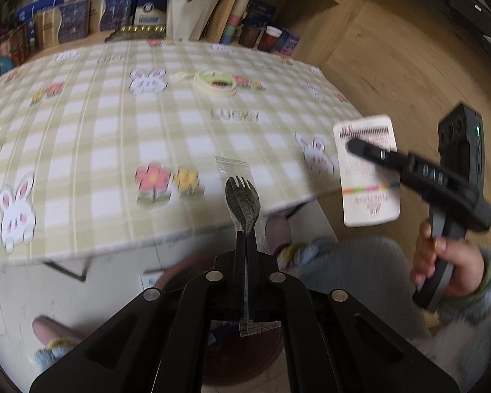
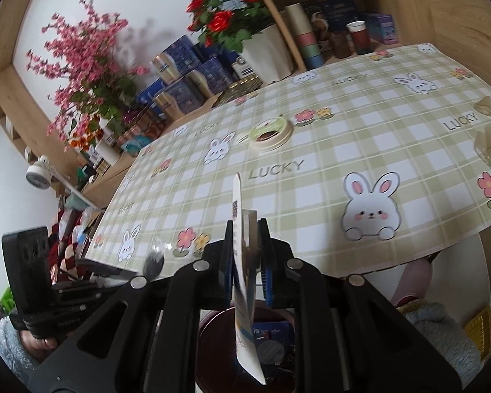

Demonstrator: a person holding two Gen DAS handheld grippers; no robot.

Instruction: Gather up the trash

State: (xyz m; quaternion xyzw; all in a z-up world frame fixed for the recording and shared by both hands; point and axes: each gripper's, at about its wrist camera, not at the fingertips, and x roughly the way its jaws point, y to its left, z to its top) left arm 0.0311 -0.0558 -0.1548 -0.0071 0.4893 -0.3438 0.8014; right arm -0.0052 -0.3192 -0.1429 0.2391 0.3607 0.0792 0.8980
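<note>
In the left wrist view, the left gripper (image 1: 245,239) at lower centre is clamped on a black spork in a clear wrapper (image 1: 242,196), held over the near edge of the checked tablecloth (image 1: 114,137). At the right of that frame, the right gripper (image 1: 353,145) is clamped on a white card packet (image 1: 370,196) beyond the table's edge. In the right wrist view, a dark bin (image 2: 219,344) sits at lower centre beneath that packet, and a roll of tape (image 2: 271,132) lies on the cloth at upper centre.

We hold two matte black plastic tools, the left tool (image 1: 245,239) and the right tool (image 2: 247,229), each with flat angular linkage arms joined by round silver pins. The right tool carries a boxy black camera block with a small green light. Our sleeve (image 1: 484,281) is fuzzy pale blue-grey with a green cuff.
</note>
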